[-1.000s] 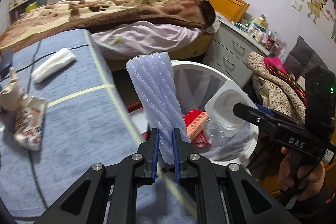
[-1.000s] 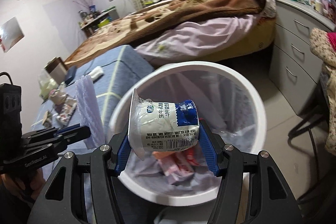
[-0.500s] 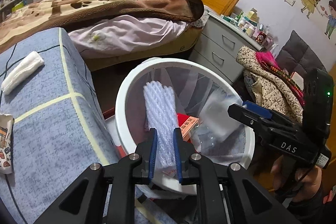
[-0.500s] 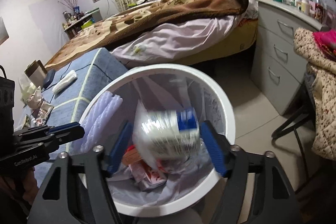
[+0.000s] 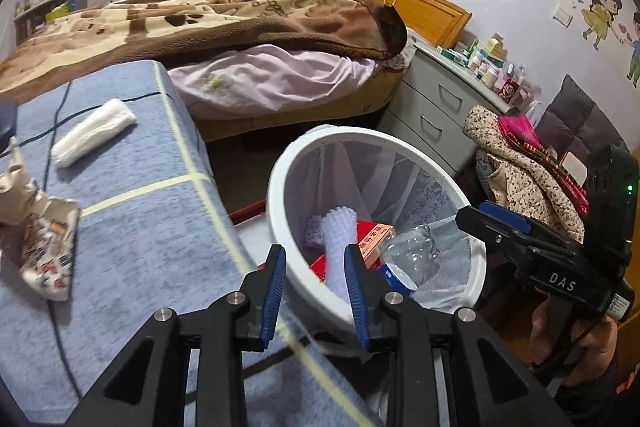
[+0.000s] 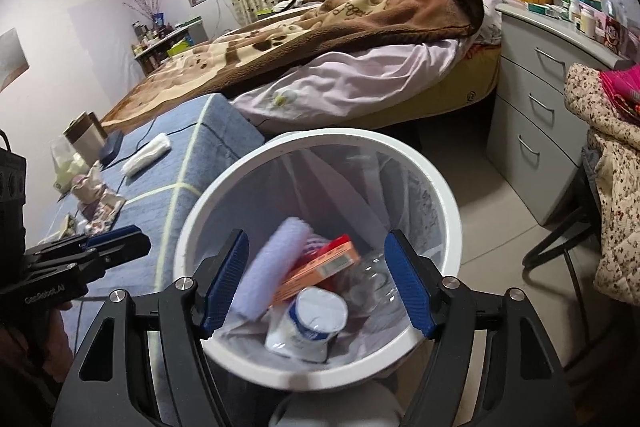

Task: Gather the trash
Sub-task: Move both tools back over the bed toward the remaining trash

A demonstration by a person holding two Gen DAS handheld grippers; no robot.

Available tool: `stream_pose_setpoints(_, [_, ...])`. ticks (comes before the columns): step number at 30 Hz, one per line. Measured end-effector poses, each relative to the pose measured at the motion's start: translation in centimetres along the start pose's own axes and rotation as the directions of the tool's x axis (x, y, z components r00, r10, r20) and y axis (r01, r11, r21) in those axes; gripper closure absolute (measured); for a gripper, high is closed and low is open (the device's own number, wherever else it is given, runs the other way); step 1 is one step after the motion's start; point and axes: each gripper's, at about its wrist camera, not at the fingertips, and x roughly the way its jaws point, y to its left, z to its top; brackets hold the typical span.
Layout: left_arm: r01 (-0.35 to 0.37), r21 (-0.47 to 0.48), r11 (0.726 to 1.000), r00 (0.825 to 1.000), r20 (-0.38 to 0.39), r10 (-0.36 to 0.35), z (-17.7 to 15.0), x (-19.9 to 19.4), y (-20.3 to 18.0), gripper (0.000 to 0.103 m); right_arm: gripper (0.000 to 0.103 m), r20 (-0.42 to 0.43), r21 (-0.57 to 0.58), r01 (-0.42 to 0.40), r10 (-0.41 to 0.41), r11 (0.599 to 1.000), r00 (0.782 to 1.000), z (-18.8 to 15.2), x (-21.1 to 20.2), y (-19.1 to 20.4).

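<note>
Left tongs [image 5: 315,291] are opening, empty; right tongs [image 6: 318,287] stand wide, empty. Foam roll [image 6: 276,263] and yogurt cup [image 6: 310,323] lie in the bin [image 6: 320,137]. At ten o'clock on the counter [image 5: 132,227], the white wad [image 5: 94,133] looks light and soft; grip its middle.

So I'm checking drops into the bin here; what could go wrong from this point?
The foam sleeve leans on the trash bin wall near the rim; the opening left gripper, pulling back, might drag it out. The right gripper, open above the milk cup, could knock the rim.
</note>
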Motion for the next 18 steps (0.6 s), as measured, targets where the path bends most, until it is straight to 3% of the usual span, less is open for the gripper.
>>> stream_pose_setpoints(9, [-0.054, -0.044, 0.998, 0.998, 0.041, 0.056, -2.3, -4.1, 1.9, 0.073, 0.031, 0.002, -0.080, -0.054, 0.055, 0.995, 0.999, -0.6, -1.6, 3.7])
stream_pose_setpoints(18, [-0.132, -0.119, 0.984, 0.987, 0.071, 0.141, -5.1, -8.0, 5.0, 0.073, 0.031, -0.035, -0.179, -0.164, 0.161, 0.970, 0.986, -1.8, -1.6, 8.3])
